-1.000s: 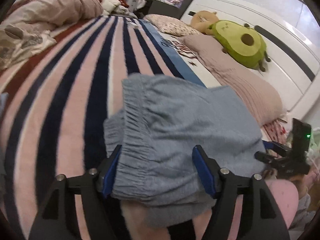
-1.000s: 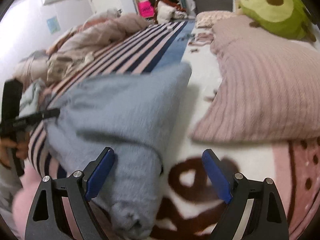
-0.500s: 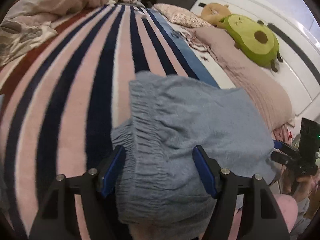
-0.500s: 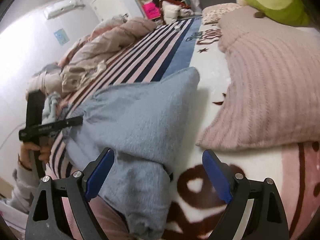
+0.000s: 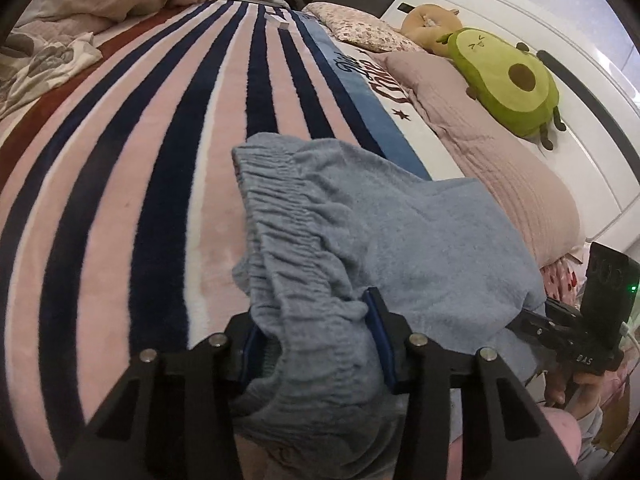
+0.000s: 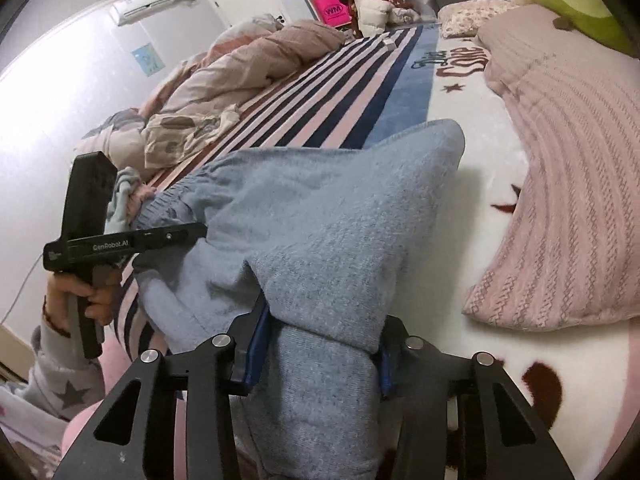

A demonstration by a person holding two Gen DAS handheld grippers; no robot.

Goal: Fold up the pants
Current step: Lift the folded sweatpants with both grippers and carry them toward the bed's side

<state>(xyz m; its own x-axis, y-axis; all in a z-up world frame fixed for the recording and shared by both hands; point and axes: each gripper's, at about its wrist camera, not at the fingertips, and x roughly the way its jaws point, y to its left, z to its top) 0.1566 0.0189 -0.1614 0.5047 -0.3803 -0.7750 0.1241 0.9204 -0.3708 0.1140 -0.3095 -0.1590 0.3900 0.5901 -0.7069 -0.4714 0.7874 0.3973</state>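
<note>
Checking occlusions first: on my left gripper the blue pads are mostly buried in cloth, only their edges showing, and the fabric spilling toward the camera hides whatever lies below the fingers. On my right gripper it is the same, blue pads half swallowed by a thick bunched roll; the pant legs cannot be traced, folded under or out of frame. Pants, light blue fleece, sit on the striped blanket of the bed, near the edge closest to me. Left fingers are narrowed and clamped on the gathered elastic waistband, which runs from between the pads away across the pink and navy stripes. Right fingers are narrowed and clamped on the opposite bunched end of the pants, which rises from the pads to a peaked corner over the white part of the blanket. Pink ribbed pillow lies just right of the cloth, apart from it. Avocado plush rests on the pillows by the white headboard, well apart.
</note>
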